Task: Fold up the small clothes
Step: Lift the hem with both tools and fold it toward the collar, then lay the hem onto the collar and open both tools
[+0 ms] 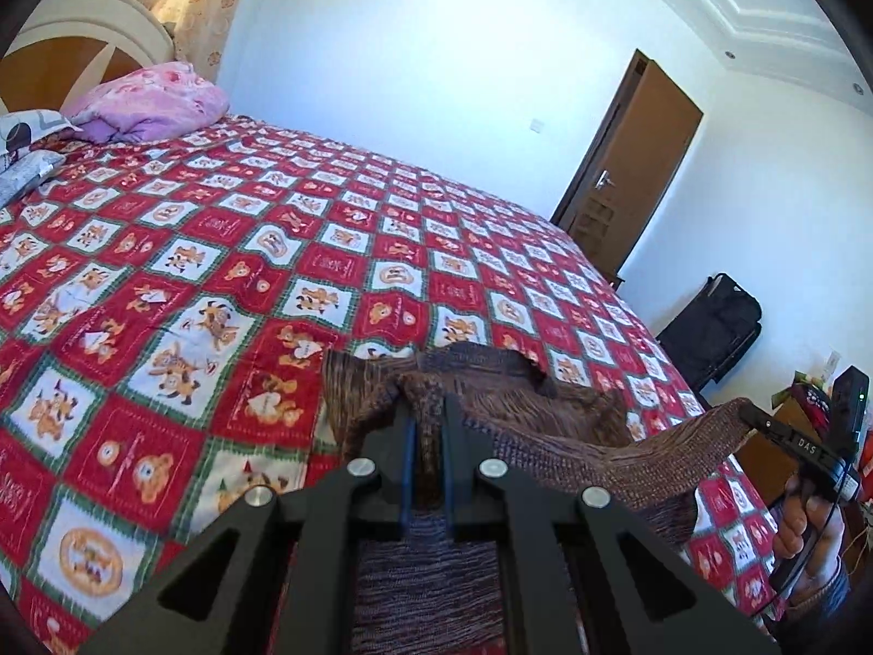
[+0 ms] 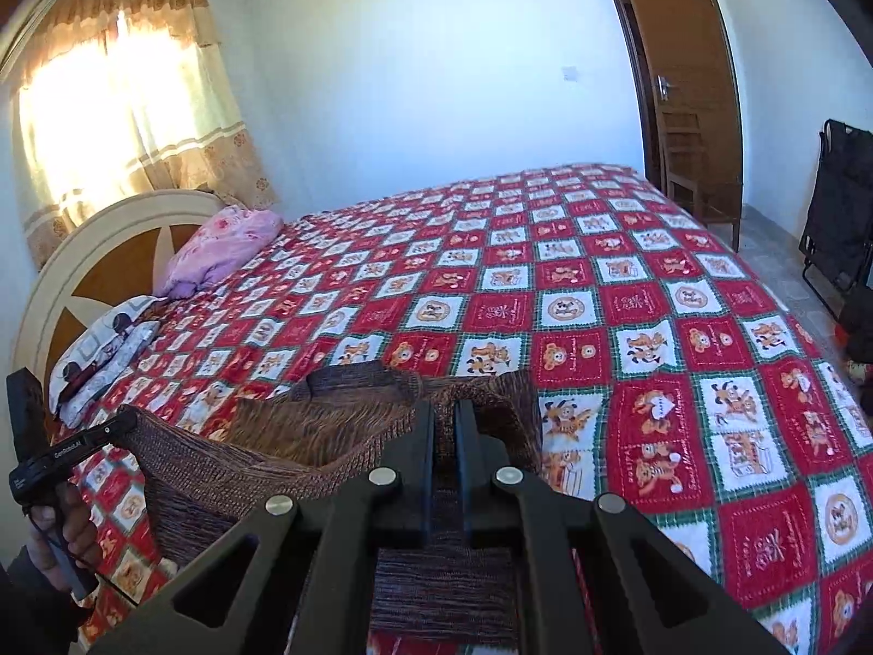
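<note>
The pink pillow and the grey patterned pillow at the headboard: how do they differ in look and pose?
The pink pillow is plain pink with a faint floral print; the grey patterned pillow is pale grey with dark shapes. The pink pillow looks plump and bunched up, while the grey one lies flatter. The pink one sits farther from the cameras, the grey one nearer. Both rest on the red checked bedspread beside the headboard.

The left gripper (image 1: 428, 426) pinches the brown knit garment (image 1: 518, 420) at lower centre. At lower right, the right gripper (image 1: 750, 415) seems clamped on its other end.
</note>
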`<state>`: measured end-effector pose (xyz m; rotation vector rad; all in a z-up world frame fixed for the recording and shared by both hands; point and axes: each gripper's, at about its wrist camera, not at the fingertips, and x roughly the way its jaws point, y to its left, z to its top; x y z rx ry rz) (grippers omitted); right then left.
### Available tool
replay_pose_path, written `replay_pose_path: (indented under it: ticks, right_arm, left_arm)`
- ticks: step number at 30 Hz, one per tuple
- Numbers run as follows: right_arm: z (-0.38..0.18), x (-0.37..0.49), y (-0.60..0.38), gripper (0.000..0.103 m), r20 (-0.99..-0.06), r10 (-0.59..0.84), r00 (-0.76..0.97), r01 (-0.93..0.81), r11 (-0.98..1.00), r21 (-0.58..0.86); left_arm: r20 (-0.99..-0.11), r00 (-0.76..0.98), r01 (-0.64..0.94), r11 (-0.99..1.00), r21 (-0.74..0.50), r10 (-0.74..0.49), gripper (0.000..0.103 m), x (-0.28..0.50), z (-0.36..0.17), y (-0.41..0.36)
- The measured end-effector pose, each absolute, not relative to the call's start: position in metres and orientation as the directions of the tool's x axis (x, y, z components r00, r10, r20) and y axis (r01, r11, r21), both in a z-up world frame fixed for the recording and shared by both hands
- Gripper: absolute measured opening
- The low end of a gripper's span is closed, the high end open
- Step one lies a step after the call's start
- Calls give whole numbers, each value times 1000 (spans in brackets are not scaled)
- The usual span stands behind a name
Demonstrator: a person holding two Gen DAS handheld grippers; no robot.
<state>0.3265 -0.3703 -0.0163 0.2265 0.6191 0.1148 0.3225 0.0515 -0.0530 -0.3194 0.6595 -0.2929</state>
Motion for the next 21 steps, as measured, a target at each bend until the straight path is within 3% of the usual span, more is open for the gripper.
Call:
replay_pose_path:
  ticks: [15, 19, 20, 21]
  right_arm:
    - [-74, 444, -381, 6, -689, 112, 716, 31, 981, 193]
    - [-104, 485, -383, 8, -759, 126, 639, 27, 982, 187]
    - [-109, 491, -384, 11, -768, 112, 631, 38, 984, 174]
    - [-113, 496, -386, 23, -772, 86, 630, 54, 987, 154]
  left_arm:
    - [-639, 691, 103, 921, -377, -339, 9, 404, -108, 49]
    - [-677, 661, 63, 923, -380, -324, 12, 418, -125, 51]
    - [-680, 659, 57, 923, -382, -322, 12, 418, -128, 52]
    - [-685, 658, 48, 926, -375, -311, 16, 417, -129, 52]
